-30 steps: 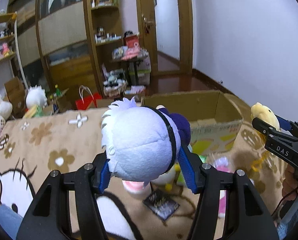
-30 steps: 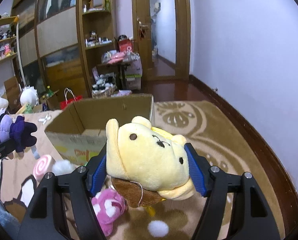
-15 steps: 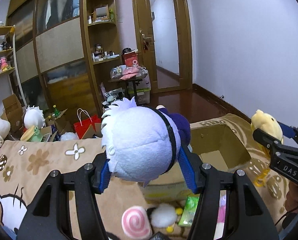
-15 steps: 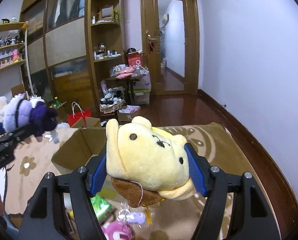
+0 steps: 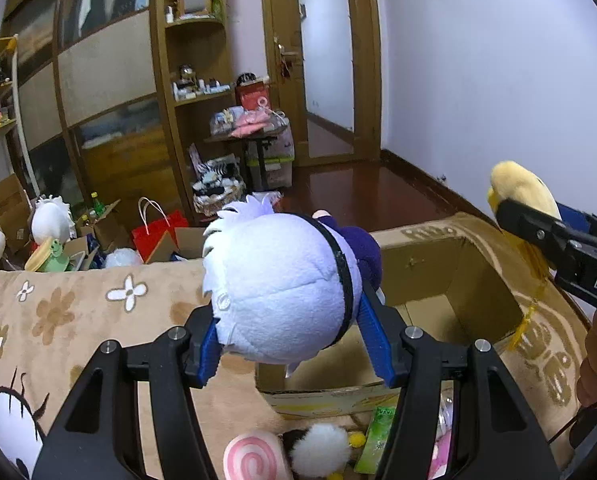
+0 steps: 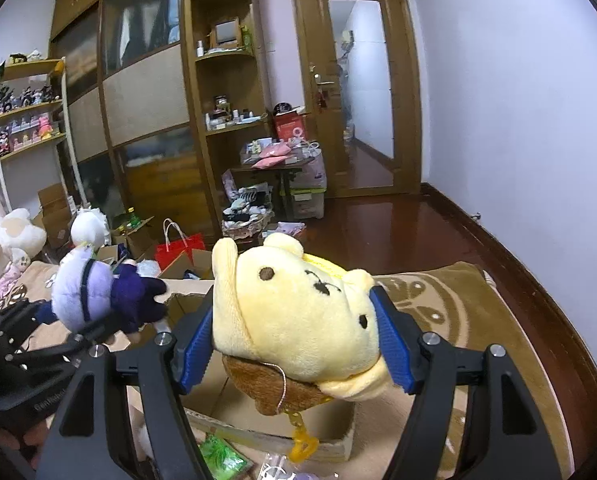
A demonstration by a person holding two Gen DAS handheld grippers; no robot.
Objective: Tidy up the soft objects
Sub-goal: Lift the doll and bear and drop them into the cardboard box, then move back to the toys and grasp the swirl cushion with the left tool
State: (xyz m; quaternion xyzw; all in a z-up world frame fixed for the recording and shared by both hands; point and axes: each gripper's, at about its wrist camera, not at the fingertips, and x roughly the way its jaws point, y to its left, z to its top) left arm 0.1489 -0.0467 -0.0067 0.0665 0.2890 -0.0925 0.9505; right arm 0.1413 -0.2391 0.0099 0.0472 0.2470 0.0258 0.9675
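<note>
Left wrist view: left gripper [image 5: 288, 332] clenched on round pale-lilac plush doll with black headband [image 5: 278, 292], blue pads pressing both sides. Doll hangs over near edge of open brown cardboard box [image 5: 450, 304] on flower-patterned tan blanket [image 5: 78, 312]; likely carried high to clear the wall before a drop. Pink swirl plush [image 5: 250, 460] and white pompom [image 5: 322, 448] lie outside, by the box's front wall.

Right wrist view: right gripper [image 6: 294, 346] grasps yellow bear plush with brown base [image 6: 298, 320], squeezed across the head, yellow chain clip [image 6: 302, 440] dangling. Bear sits above the box opening, probably poised for release.
</note>
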